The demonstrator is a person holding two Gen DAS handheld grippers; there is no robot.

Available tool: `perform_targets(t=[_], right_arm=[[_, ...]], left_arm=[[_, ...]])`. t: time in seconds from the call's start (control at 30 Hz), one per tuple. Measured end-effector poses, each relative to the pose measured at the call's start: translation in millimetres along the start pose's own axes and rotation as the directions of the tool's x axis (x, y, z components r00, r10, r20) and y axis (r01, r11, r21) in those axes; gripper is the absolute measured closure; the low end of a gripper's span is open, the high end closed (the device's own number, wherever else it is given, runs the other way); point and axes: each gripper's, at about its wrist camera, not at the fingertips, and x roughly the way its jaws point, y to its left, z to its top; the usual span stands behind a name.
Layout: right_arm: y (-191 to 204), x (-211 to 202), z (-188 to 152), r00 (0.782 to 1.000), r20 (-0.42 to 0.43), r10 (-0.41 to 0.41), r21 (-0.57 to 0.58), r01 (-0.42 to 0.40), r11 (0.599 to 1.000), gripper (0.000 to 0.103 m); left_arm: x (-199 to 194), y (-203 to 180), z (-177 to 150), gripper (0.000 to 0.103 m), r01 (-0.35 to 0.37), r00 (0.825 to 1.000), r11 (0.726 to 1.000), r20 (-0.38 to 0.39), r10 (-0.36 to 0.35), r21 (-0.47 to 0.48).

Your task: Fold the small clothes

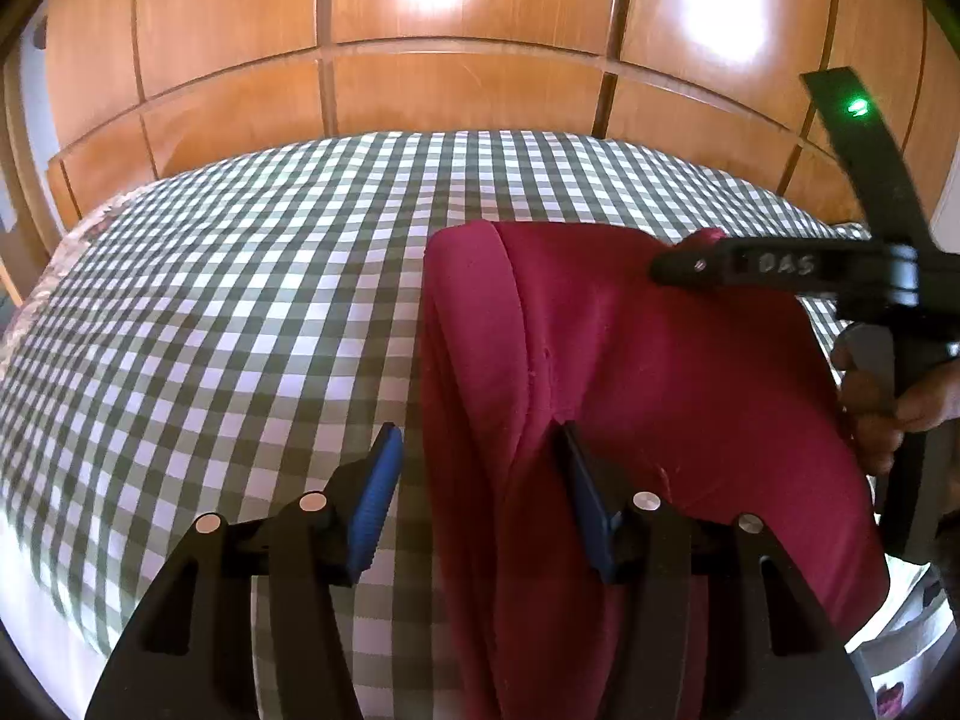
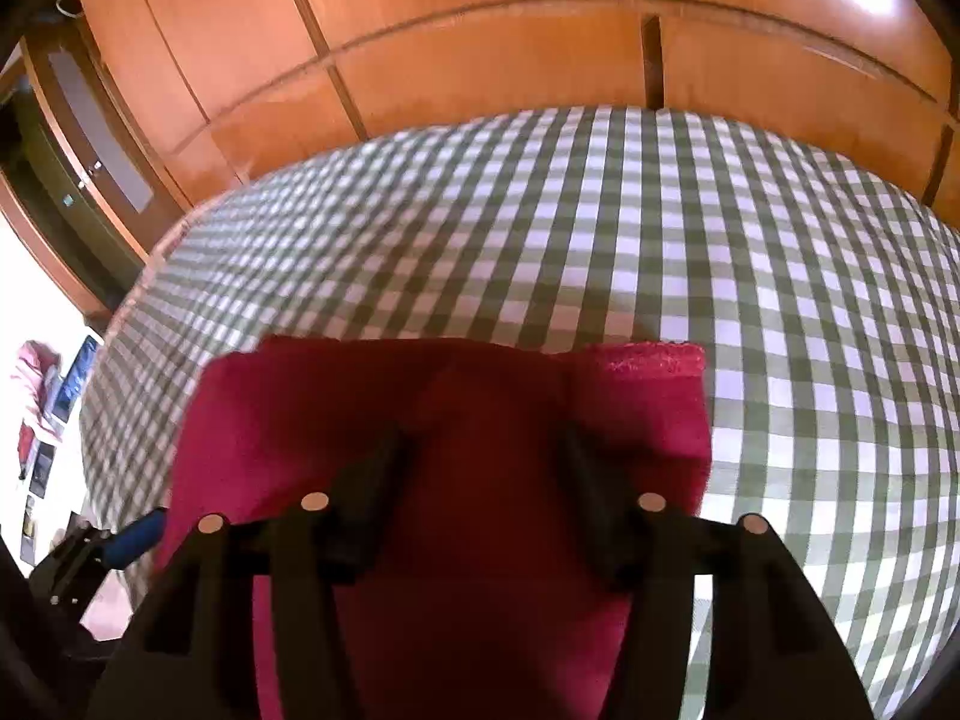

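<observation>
Both grippers over the red garment, jaws apart.

The garment (image 1: 630,396) lies on the checked bed (image 1: 240,300); its folded edge runs 12 to 6 between the left gripper's (image 1: 477,504) spread fingers. The right gripper (image 2: 480,504) hovers wide open over the cloth. Bare bedspread stretches toward 9 and 12, up to the wooden wardrobe (image 1: 468,90).

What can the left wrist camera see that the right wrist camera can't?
Only the left wrist view shows the right gripper from the side, its green light and the person's hand holding it. Only the right wrist view shows a doorway and pictures on the floor. Both show the red garment on the green checked bedcover, the wooden wardrobe behind, and both grippers open.
</observation>
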Motion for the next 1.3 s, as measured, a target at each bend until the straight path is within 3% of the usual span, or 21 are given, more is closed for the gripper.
perform_targets(t=[0.23,0.3,0.33,0.4,0.6,0.8,0.9,1.07,1.17,1.23,1.3], right_arm=[[-3,-42,-15,0.997,0.065,0.028,0.028,-0.030,0.999,0.041],[-7,-53,-22,0.997,0.074,0.029,0.033,-0.032,0.999,0.040],[-10,-59,-27,0.997,0.076,0.035,0.044,-0.038,0.998,0.039],[-16,-66,-38,0.996,0.071,0.058,0.070,-0.063,0.996,0.034],[-44,-67,-85,0.984,0.021,0.176,0.196,-0.177,0.965,0.027],[-49,-52,-97,0.955,0.020,0.297,0.288,-0.290,0.912,0.026],[-48,-39,-99,0.938,0.015,0.346,0.317,-0.333,0.888,0.026],[-35,-31,-99,0.934,0.013,0.357,0.306,-0.344,0.888,0.038],[-24,-38,-97,0.942,0.015,0.336,0.273,-0.327,0.905,0.054],[-19,-45,-94,0.946,0.025,0.323,0.249,-0.318,0.915,0.058],[-15,-57,-93,0.947,0.042,0.319,0.229,-0.320,0.919,0.060]], left_arm=[[-7,1,-3,0.050,-0.002,1.000,1.000,0.007,0.002,-0.013],[-10,1,-3,0.043,-0.013,1.000,1.000,0.014,0.013,-0.021],[-12,2,-4,0.033,-0.027,0.999,0.999,0.022,0.028,-0.026],[-13,6,-6,0.030,-0.034,0.999,0.999,0.029,0.035,-0.043],[-4,22,-12,0.029,0.071,0.997,0.993,0.001,-0.071,-0.097],[4,34,-18,0.029,0.189,0.982,0.973,0.005,-0.190,-0.133],[8,42,-22,0.036,0.273,0.961,0.947,0.010,-0.275,-0.170],[13,46,-26,0.063,0.416,0.906,0.885,0.014,-0.422,-0.210],[14,47,-26,0.065,0.455,0.886,0.862,0.018,-0.464,-0.225],[13,49,-25,0.067,0.484,0.869,0.838,0.024,-0.495,-0.253],[9,45,-22,0.068,0.498,0.861,0.833,0.028,-0.507,-0.240]])
